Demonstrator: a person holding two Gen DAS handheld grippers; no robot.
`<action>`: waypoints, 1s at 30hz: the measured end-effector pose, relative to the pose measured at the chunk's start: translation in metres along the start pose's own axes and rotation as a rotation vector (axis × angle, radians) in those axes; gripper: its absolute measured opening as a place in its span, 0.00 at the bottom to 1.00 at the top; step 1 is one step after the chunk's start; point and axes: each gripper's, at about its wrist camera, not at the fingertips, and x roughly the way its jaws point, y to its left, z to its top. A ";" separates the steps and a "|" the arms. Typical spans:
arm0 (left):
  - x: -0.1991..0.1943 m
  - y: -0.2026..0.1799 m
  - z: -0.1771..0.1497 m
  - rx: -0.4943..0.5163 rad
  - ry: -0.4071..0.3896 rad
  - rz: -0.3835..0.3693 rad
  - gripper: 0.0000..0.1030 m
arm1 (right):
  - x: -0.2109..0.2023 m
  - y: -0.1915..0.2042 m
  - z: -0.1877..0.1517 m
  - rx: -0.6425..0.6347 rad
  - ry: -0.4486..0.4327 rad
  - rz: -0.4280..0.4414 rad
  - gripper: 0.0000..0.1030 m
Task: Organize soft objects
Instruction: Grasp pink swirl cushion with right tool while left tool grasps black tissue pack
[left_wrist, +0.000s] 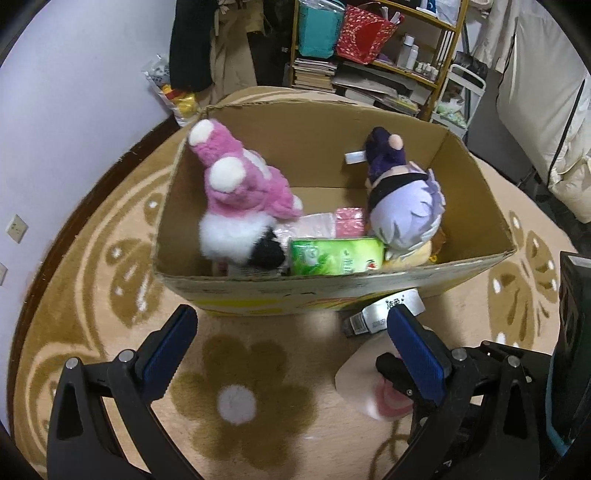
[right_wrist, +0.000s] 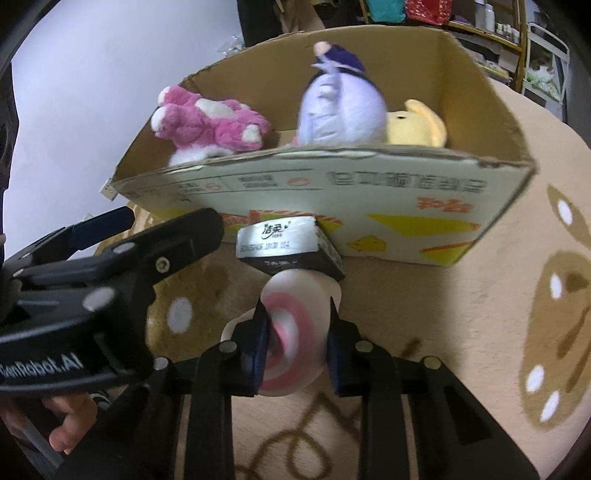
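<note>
Two grippers over a beige carpet with brown flower patterns, both angled down toward an open cardboard box.

Left gripper: spread wide, blue-padded fingers well apart, nothing between them, only carpet below. Straight ahead of it, the box's near wall. Inside the box, ahead and slightly left, a pink and white plush toy leaning against the left wall; ahead, a green tissue pack with a pink pack behind; ahead and right, a purple-haired plush doll resting over a yellow plush.

Right gripper: pressed in on a round cream plush with pink rings, pads squeezing its two sides, plush low over the carpet, just short of the box. Just ahead of the fingertips, a silver and black tissue pack lying against the box's printed outer wall. To the left of the right gripper, the left gripper's black frame, and a bare hand low at the left edge. Behind the box, ahead and to the right, cluttered shelves with books and bags.
</note>
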 end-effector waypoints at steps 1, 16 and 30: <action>0.001 -0.001 0.001 -0.001 0.003 -0.014 0.99 | -0.002 -0.002 0.001 0.001 0.001 -0.002 0.27; 0.030 -0.031 0.004 -0.004 0.080 -0.129 0.98 | 0.008 -0.009 0.001 -0.015 0.029 0.018 0.28; 0.053 -0.036 -0.001 -0.083 0.160 -0.159 0.46 | 0.018 -0.021 0.002 0.003 0.037 0.041 0.29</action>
